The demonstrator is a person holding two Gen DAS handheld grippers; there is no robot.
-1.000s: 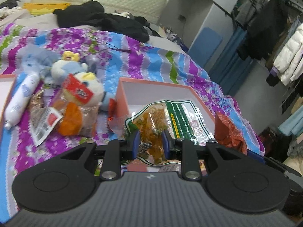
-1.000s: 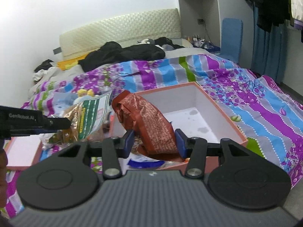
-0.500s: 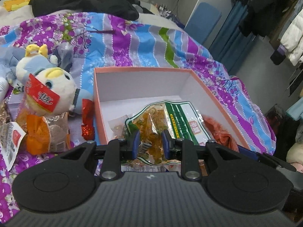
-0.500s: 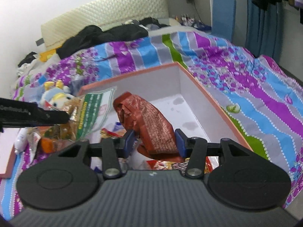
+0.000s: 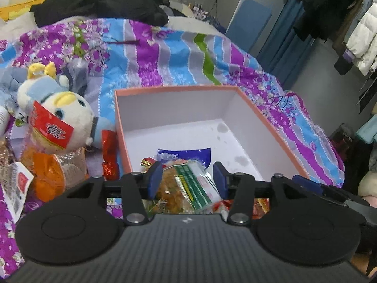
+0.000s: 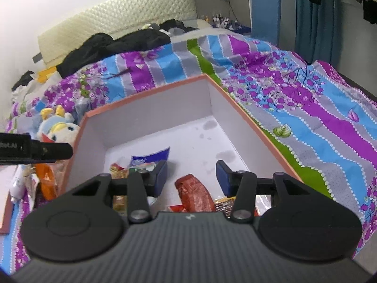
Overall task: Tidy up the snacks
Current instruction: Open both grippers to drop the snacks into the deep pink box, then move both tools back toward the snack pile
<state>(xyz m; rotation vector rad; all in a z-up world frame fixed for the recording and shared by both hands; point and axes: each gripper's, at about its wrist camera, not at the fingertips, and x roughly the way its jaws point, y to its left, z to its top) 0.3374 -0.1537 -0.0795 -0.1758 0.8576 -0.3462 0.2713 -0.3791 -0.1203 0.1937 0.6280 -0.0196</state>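
Both my grippers over the near end of the orange-rimmed box (image 5: 264,115), which sits on the striped bedspread (image 5: 165,54).

Left gripper (image 5: 187,179): jaws spread wide, holding nothing. The clear snack bag with the green label (image 5: 188,186) lies in the box under the gap, touching neither pad as far as I can see. A blue packet (image 5: 188,153) lies just beyond it on the box floor.

Right gripper (image 6: 192,176): jaws also wide apart, empty. The red-brown snack packet (image 6: 195,195) lies in the box between and below the pads, apart from both.

More wrappers crowd the box's near corner; I cannot sort them.

Outside the box, left: plush duck (image 5: 63,118), with an orange snack bag (image 5: 44,172) beside it on the bedspread.
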